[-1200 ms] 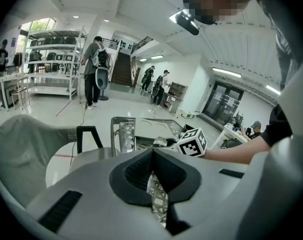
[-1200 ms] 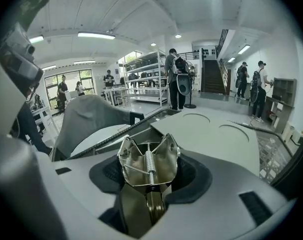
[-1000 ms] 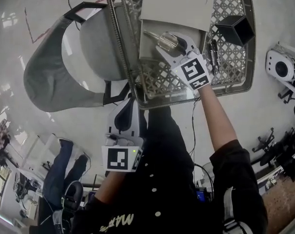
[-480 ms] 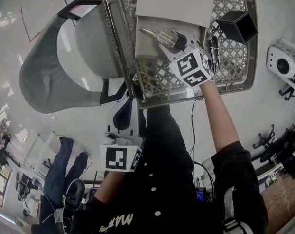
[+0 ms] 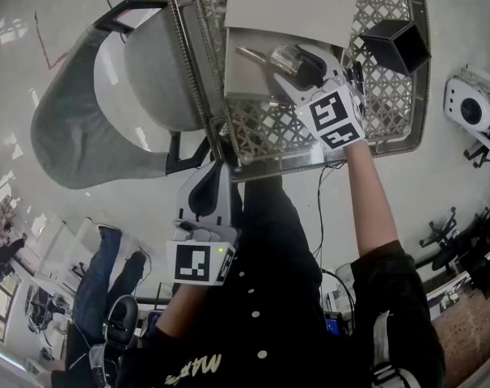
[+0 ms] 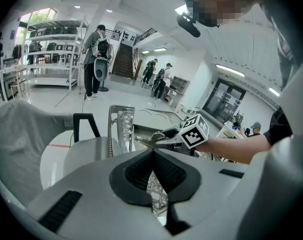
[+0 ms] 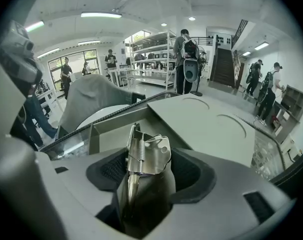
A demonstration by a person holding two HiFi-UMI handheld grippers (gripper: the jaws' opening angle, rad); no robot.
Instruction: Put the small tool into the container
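The small tool [image 5: 281,56] is a metal spring plier with a dark handle. It lies between the pads of my right gripper [image 5: 297,71], over the open grey container [image 5: 245,78] in the mesh basket [image 5: 374,111]. In the right gripper view the tool [image 7: 146,154] points into the container [image 7: 109,134]. The jaws of the right gripper [image 7: 151,160] are opening, and a dark gap shows beside the left pad. My left gripper [image 5: 206,192] hangs low by my body, below the basket. In its own view the left gripper [image 6: 152,154] is shut and empty.
A flat pale lid [image 5: 289,2] lies just beyond the container. A black open box [image 5: 394,45] and pens [image 5: 356,83] sit at the basket's right. A grey chair [image 5: 91,111] stands left of the basket. A white device [image 5: 470,107] is on the floor at right.
My right gripper has drawn back to the right and turned a little. The tool has barely shifted over the container. The left gripper has stayed where it was.
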